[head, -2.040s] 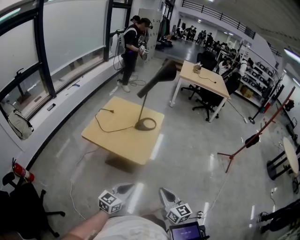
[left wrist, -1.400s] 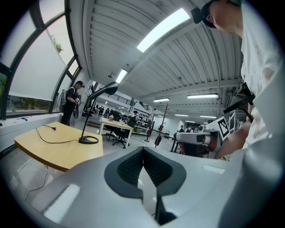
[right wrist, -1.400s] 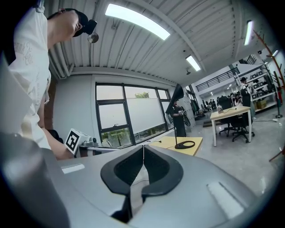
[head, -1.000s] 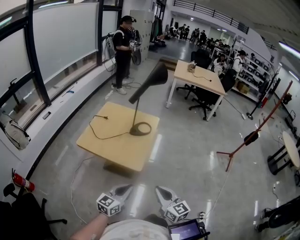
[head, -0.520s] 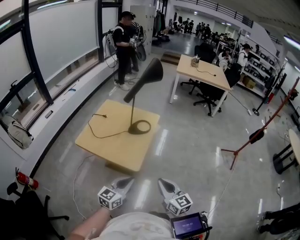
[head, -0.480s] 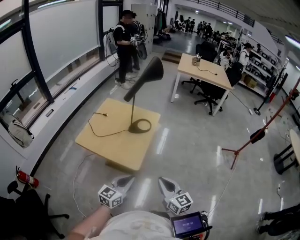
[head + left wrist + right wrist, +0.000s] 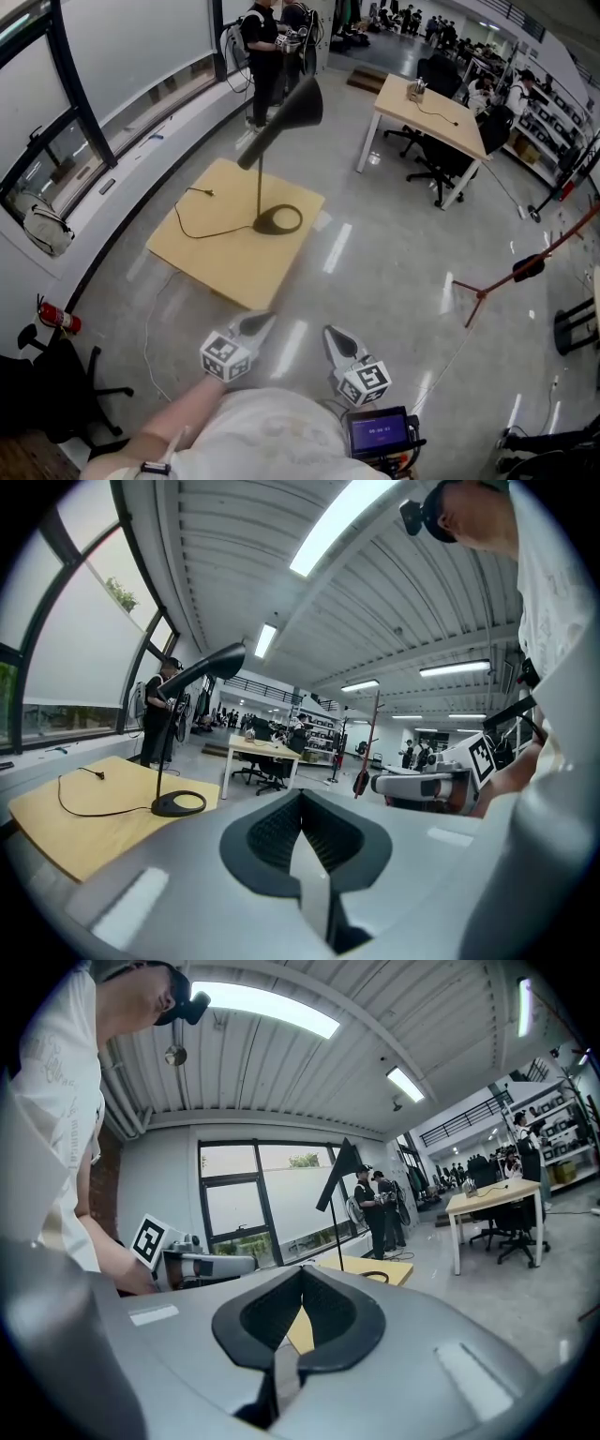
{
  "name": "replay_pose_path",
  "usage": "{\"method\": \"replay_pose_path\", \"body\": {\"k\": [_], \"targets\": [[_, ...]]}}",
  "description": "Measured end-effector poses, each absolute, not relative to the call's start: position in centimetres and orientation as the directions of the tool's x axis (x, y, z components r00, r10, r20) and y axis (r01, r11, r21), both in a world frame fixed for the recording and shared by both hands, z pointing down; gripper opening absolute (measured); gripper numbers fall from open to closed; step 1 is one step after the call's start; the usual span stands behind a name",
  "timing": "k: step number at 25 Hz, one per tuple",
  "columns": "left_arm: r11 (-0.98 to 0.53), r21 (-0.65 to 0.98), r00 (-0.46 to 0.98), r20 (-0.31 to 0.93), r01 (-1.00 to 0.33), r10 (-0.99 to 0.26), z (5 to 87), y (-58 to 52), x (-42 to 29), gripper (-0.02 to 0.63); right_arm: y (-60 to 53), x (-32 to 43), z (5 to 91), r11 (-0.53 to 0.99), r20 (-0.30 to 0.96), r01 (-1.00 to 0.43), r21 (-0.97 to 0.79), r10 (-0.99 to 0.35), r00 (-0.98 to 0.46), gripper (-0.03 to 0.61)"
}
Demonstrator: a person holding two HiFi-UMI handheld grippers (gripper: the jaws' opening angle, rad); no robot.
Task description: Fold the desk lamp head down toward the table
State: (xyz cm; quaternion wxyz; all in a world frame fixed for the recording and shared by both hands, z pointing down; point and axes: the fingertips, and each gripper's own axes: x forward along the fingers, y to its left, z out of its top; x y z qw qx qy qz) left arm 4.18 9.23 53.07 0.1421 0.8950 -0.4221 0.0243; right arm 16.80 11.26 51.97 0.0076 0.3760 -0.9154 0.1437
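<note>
left tongs (image 7: 257,322) and right tongs (image 7: 333,335) closed, empty, well short of the counter (image 7: 211,267). lamp (image 7: 281,119) stands near its far right edge; looks top-heavy, so probably pin the base (image 7: 265,225) and press the head (image 7: 302,101).

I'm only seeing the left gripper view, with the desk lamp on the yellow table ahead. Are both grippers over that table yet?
Observer: No. In the head view the left gripper and right gripper hang over the floor, short of the table's near corner.
Operator: Is the right one carrying anything?
Observer: No. The right gripper view shows its jaws shut with nothing between them.
</note>
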Motion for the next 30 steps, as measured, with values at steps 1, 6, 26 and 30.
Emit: {"method": "replay_pose_path", "body": {"k": [1, 6, 26, 30], "targets": [[-0.599, 0.231, 0.637, 0.164, -0.767, -0.753, 53.0, 8.9, 4.6, 0.002, 11.0, 17.3, 52.0, 0.679, 0.126, -0.688, -0.258, -0.682, -0.720, 0.012], [-0.572, 0.218, 0.607, 0.163, -0.791, -0.778, 52.5, 7.0, 6.4, 0.002, 9.3, 19.9, 52.1, 0.687, 0.129, -0.677, -0.263, -0.670, -0.731, 0.012], [-0.532, 0.227, 0.571, 0.178, -0.816, -0.801, 53.4, 0.4, 4.0, 0.002, 2.4, 17.9, 53.1, 0.702, 0.165, -0.656, -0.276, -0.638, -0.752, 0.012], [-0.545, 0.225, 0.581, 0.146, -0.808, -0.801, 52.7, -3.5, 3.0, 0.002, -0.6, 16.6, 52.7, 0.701, 0.174, -0.665, -0.258, -0.643, -0.745, 0.012]]}}
